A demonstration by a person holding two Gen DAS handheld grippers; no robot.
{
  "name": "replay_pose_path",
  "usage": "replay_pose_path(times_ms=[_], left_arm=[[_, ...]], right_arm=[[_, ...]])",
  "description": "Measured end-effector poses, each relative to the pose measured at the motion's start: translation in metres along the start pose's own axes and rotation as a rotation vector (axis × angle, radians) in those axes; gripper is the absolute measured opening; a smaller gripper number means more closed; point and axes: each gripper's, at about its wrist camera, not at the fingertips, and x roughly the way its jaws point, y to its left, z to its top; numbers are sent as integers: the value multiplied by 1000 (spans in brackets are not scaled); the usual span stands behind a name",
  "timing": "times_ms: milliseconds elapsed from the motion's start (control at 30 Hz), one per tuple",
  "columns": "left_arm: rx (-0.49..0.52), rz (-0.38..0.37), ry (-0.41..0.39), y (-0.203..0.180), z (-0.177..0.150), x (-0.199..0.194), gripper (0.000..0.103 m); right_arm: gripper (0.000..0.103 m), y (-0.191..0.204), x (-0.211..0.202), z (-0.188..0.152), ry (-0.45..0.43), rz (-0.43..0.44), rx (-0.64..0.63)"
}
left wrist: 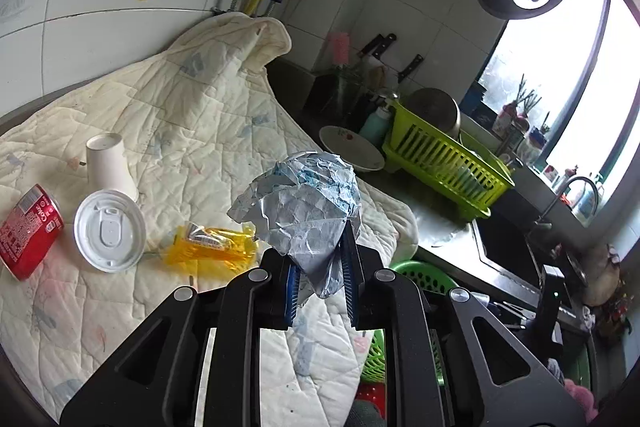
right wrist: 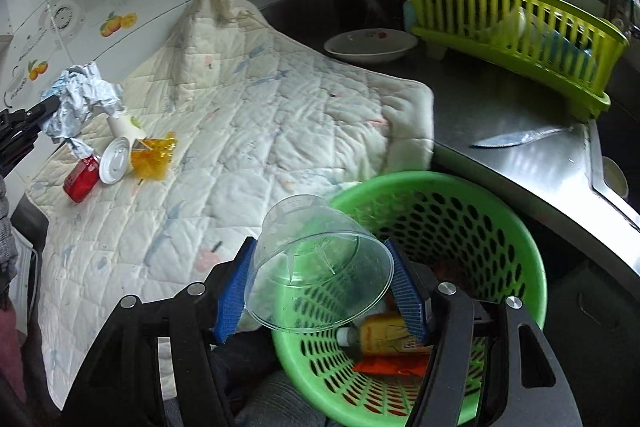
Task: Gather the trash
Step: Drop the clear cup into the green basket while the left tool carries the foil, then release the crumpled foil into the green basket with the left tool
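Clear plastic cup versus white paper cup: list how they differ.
The clear plastic cup is see-through; the white paper cup is opaque. The clear plastic cup is clamped in the right gripper over the green basket; the white paper cup stands free on the quilt, mouth down. The white paper cup has a white lid lying beside it; no lid shows near the clear one. Both are disposable cups.

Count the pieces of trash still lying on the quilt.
4: a red can at the left, a white lid leaning beside it, an upturned paper cup behind the lid, and a yellow wrapper to the lid's right. Smaller scraps may be hidden behind them.
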Motion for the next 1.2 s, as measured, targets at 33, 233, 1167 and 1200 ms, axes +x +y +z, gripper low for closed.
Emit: replay_pose_path(times_ms=[33, 233, 1167, 1200], left_arm=[[8, -10, 7, -6, -2, 3, 18], [40, -48, 44, -35, -12, 19, 18], [176, -192, 307, -146, -81, 121, 18], [176, -195, 316, -149, -82, 124, 18]], right_arm=[[62, -8, 0, -3, 4, -17, 14], [62, -48, 7, -11, 26, -69, 101], [79, -67, -61, -31, -102, -92, 102], [79, -68, -63, -32, -107, -91, 106]])
